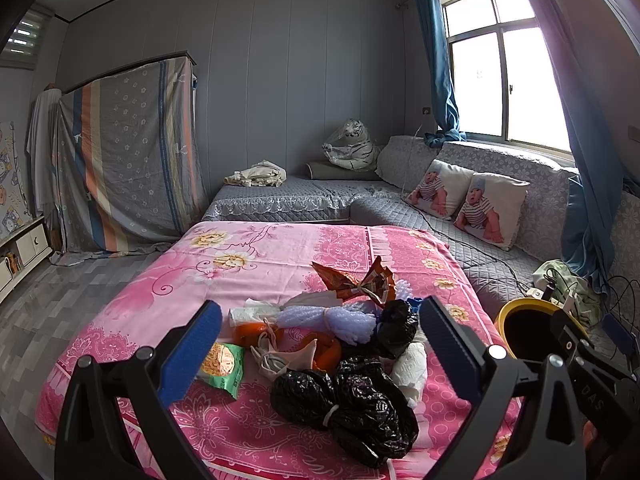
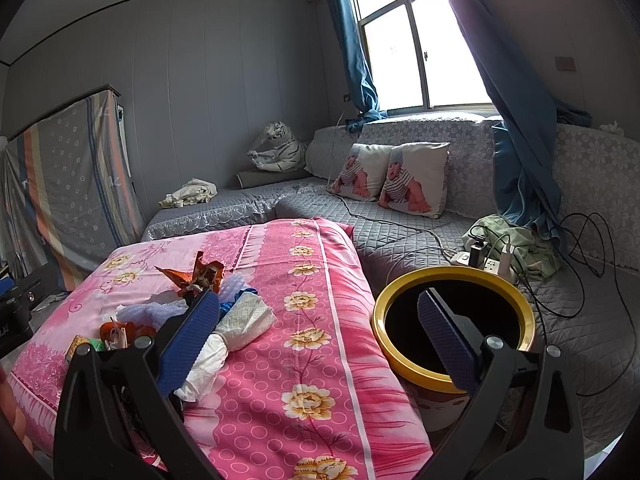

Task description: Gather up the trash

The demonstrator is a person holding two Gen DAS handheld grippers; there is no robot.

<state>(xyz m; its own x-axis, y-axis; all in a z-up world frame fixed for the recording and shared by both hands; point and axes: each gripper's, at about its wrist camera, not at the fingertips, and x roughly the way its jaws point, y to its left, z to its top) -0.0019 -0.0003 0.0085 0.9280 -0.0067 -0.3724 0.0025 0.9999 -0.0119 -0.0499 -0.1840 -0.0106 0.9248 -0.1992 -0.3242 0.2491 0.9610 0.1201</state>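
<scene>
A heap of trash lies on the pink flowered cloth (image 1: 256, 248): crumpled black plastic bags (image 1: 352, 404), a white paper wad (image 1: 412, 372), orange peel (image 1: 250, 330), a green snack packet (image 1: 222, 364), pale foam netting (image 1: 340, 320) and an orange wrapper (image 1: 360, 280). My left gripper (image 1: 320, 348) is open and empty, just above the heap. My right gripper (image 2: 320, 336) is open and empty, above the cloth's right edge, between the white paper wad (image 2: 236, 328) and the yellow-rimmed bin (image 2: 452, 284). The bin also shows in the left wrist view (image 1: 528, 320).
A grey quilted sofa (image 2: 420, 232) wraps the far and right sides, with two baby-print pillows (image 2: 392, 176), a toy tiger (image 2: 280, 148) and a power strip with cables (image 2: 488, 260) behind the bin. A covered frame (image 1: 128, 152) leans at the far left.
</scene>
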